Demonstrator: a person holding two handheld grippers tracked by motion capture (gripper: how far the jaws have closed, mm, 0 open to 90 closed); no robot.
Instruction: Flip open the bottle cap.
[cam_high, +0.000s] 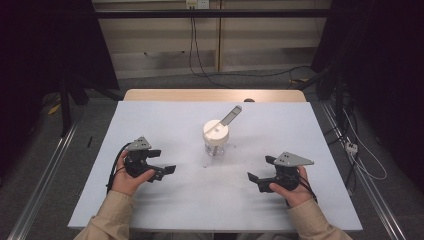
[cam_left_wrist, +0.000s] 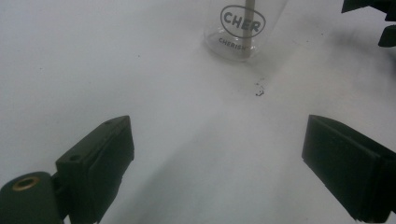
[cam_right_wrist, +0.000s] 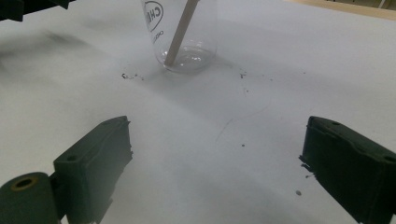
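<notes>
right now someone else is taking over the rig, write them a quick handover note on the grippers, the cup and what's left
Left gripper: open, holding nothing, low over the white table cover, left of the cup.
Right gripper: open, holding nothing, right of the cup.
Clear cup: upright mid-table between the two grippers, white lid on top, a flat stick leaning inside and poking out through the lid.
Done: nothing gripped yet; lid is on.
Left: probably close both grippers in on the cup. Dark specks lie beside its base.
</notes>
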